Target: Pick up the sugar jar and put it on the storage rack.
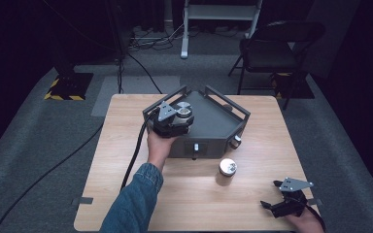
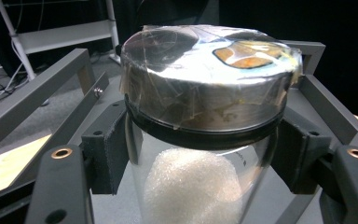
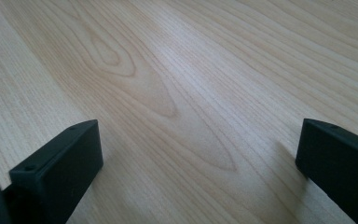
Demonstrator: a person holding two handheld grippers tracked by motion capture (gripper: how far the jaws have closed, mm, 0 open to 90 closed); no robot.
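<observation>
Above, the left gripper (image 1: 177, 119) clamps a lidded jar (image 2: 205, 116) over the grey tray's (image 1: 213, 128) left corner; the right gripper (image 1: 278, 195), jaws apart, rests near the table's (image 1: 194, 194) front right corner.

The clear jar (image 2: 200, 186) between the black left gripper (image 2: 200, 154) pads has a silver lid (image 2: 205, 70). White foam (image 2: 191, 186) fills it. The tray (image 1: 213, 124) beneath is grey.
</observation>
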